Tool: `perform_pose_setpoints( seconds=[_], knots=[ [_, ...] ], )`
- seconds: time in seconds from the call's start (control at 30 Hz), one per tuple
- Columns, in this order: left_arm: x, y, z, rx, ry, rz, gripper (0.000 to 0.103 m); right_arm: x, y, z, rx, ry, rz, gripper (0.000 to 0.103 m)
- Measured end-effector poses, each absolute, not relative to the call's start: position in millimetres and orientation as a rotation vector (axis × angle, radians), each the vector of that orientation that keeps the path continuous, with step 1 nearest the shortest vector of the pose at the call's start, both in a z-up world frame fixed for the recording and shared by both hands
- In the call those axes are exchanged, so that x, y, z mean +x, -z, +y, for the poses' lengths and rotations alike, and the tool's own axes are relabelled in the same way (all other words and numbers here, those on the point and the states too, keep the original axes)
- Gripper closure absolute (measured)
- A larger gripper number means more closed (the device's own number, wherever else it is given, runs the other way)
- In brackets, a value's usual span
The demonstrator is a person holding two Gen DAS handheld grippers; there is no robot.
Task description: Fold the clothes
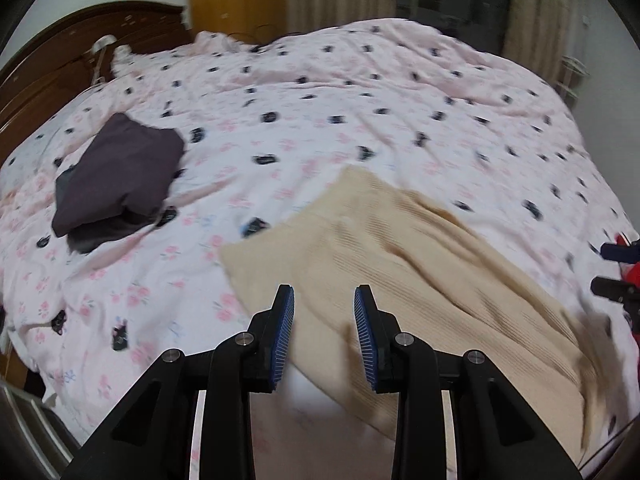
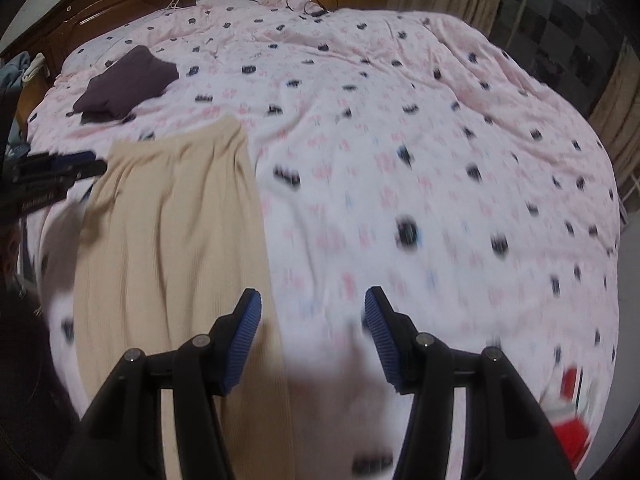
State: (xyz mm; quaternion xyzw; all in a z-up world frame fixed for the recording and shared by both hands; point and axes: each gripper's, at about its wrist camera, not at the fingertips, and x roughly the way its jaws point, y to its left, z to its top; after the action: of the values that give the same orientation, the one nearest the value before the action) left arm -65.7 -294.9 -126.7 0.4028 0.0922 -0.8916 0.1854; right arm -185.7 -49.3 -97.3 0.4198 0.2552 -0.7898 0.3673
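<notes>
Right now both grippers hang over a wide bed covered by a pink floral quilt (image 1: 360, 100) dotted with dark patches. From the left wrist view, the left gripper (image 1: 324, 336) has its blue-padded jaws parted by a narrow gap with nothing caught between them; behind that gap lies a beige ribbed garment (image 1: 420, 248), spread flat from the centre toward the lower right of the frame. Whether the pads brush the cloth I cannot tell, as the near edge is blurred. A folded dark purple garment (image 1: 120, 176) sits at the middle left, well apart from the beige one, near the brown wooden headboard (image 1: 60, 52) at the upper left.

From the right wrist view, the right gripper (image 2: 313, 344) stands with its jaws wider apart and empty, over bare quilt (image 2: 440, 140). The beige garment (image 2: 172, 240) runs down the left half of that frame, its edge just beside the left-hand pad. The dark folded garment (image 2: 128, 80) lies at the upper left. Something red (image 2: 572, 416) shows at the lower right edge, too smeared to name.
</notes>
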Motion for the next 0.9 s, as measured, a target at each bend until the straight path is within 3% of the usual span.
perform_pose_setpoints(
  seconds=[0.37,0.47,0.57,0.77,0.9],
  knots=[
    [-31.0,132.3,-206.6,1.141,2.686,0.167,0.061,-131.4,135.7,63.2,1.227,2.013,0.508,0.049],
    [-20.4,132.8,-195.5,1.094,2.702,0.126,0.055,-129.5,139.8,75.1,1.241,1.997,0.430,0.058],
    [-9.5,131.6,-188.7,1.032,2.715,0.100,0.047,-127.1,141.2,79.9,1.241,1.978,0.384,0.061],
    [-4.2,129.9,-190.2,0.977,2.751,0.091,0.045,-125.0,149.8,80.2,1.260,1.912,0.325,0.074],
    [-2.7,135.2,-194.0,0.989,2.758,0.099,0.044,-128.6,154.6,80.0,1.285,1.885,0.280,0.075]
  ],
)
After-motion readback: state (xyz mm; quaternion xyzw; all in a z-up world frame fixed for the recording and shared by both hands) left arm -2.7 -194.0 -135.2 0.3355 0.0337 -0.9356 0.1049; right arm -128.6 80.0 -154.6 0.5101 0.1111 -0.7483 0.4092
